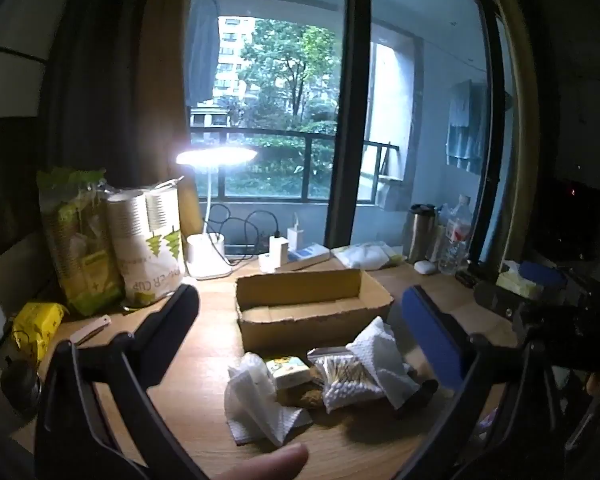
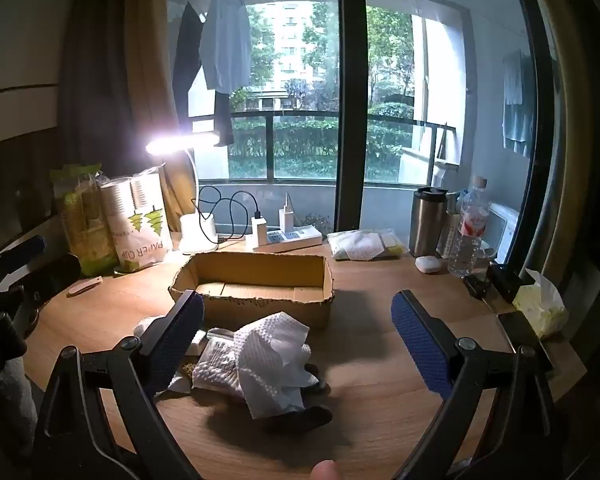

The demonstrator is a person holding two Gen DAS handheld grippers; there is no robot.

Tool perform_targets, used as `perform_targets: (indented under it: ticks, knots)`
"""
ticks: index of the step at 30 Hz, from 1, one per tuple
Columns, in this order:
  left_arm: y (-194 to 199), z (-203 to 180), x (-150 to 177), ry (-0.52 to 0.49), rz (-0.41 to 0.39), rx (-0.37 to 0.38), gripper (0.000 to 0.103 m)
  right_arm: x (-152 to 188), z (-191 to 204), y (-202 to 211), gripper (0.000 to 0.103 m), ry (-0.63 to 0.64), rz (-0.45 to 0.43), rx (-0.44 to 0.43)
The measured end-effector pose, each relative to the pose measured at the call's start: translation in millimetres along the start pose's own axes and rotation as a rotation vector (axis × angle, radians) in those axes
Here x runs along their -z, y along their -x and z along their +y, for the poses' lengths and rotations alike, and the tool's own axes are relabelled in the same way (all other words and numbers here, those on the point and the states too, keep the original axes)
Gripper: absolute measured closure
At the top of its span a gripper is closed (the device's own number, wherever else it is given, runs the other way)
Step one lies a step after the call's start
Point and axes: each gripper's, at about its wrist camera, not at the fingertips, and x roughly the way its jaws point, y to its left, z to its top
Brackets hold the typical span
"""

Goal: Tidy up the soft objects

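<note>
Left wrist view: left claw [image 1: 300,312] stood apart, holding nothing.
Right claw [image 2: 298,314]: apart too.
Paper towel [image 2: 274,354]: lay before cardboard box [image 2: 256,300].

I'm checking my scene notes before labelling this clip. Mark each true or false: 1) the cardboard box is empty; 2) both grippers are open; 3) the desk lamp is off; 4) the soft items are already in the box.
1) The cardboard box is empty: true.
2) The left gripper and right gripper are open: true.
3) The desk lamp is off: false, it is lit.
4) The crumpled paper towel and cotton swab bag are in the box: false, they lie on the desk in front of it.
</note>
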Motion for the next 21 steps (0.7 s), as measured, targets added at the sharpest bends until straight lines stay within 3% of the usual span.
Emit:
perform_targets:
  ticks: [21]
  knots:
    - [6.6, 6.5, 0.8, 0.047, -0.019, 0.009, 0.001, 1.3, 4.1, -0.9, 0.006, 0.003, 0.009, 0.002]
